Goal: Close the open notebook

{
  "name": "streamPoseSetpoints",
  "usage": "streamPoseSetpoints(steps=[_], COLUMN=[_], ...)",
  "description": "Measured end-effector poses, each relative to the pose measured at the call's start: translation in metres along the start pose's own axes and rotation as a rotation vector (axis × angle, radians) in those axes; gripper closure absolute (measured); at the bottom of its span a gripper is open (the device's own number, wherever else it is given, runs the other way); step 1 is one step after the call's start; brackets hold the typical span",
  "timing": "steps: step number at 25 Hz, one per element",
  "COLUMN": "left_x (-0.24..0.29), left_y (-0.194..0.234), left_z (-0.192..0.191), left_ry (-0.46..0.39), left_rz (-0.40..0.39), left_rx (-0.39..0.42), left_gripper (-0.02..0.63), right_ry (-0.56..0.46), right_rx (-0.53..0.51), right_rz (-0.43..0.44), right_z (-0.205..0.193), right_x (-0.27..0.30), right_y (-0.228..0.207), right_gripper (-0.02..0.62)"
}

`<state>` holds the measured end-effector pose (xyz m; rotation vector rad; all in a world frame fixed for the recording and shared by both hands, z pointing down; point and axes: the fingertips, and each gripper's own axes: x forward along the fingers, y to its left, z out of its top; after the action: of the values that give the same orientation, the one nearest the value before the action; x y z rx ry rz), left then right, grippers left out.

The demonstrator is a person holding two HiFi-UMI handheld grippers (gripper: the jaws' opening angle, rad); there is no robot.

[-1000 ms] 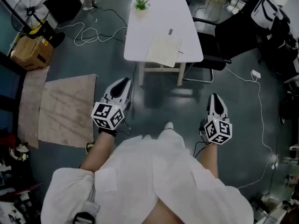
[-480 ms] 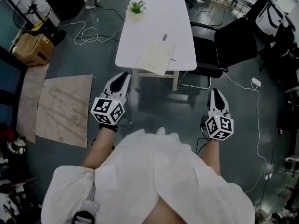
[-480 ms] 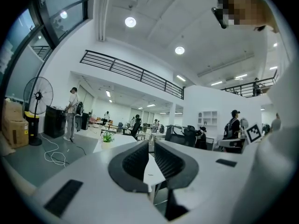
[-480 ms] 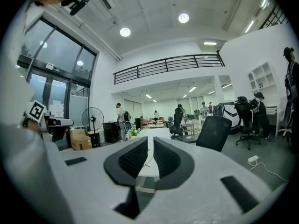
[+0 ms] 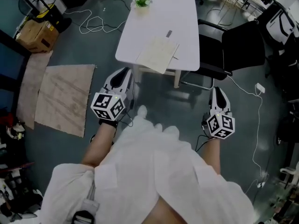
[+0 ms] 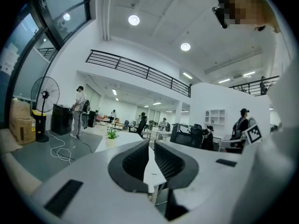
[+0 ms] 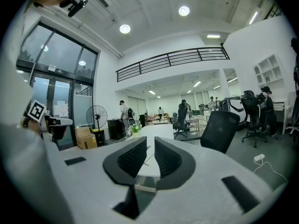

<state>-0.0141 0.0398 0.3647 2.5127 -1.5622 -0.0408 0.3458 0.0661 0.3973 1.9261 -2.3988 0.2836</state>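
Item: notebook (image 5: 158, 54), pale, lying askew on the near half of the white counter (image 5: 161, 10), its nearest corner at or just over the counter's near edge. From the head view it is too small for me to tell how the pages lie or whether anything is printed on them. In both gripper views my own jaws cover most of the counter top, and I cannot pick the notebook out there. Item: small dark object (image 5: 169, 33) on the counter just beyond the notebook, kind not legible. Item: potted plant (image 5: 141, 1) at the counter's far end, well apart from the notebook. Item: black chair (image 5: 243, 43) beside the counter's right side, partly cut off by the frame. Item: cardboard sheet (image 5: 65, 97) flat on the floor to the left. Item: my white garment (image 5: 159, 171), filling the lower head view and hiding the floor beneath me. Item: left claw (image 5: 124, 73), near the counter's near left corner and short of it, its jaws a narrow slit apart, with nothing between them and touching nothing. Item: right claw (image 5: 217, 92), over bare floor near the chair, well apart from the notebook. Its jaws have just been opening and now stand slightly apart, holding nothing.
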Motion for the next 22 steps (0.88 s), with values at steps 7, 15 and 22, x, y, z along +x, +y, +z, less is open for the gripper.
streamPoseSetpoints(steps=[7,15,22], left_x=[0.020,0.052,0.093], left_y=[0.024,0.088,0.129], left_z=[-0.005,-0.001,-0.007], left_ry=[0.018,0.029,0.066], left_rz=[0.015,0.046,0.024], left_rx=[-0.008,-0.034,-0.036], left_gripper=[0.572,0.573,0.572], right_ry=[0.031,0.059,0.118], right_rx=[-0.003,-0.007,-0.022], right_rz=[0.059,0.089,0.135], right_z=[-0.003,-0.003,-0.018], right_x=[0.046,0.114,0.180], right_y=[0.017,0.047,0.075], right_gripper=[0.525,0.510,0.491])
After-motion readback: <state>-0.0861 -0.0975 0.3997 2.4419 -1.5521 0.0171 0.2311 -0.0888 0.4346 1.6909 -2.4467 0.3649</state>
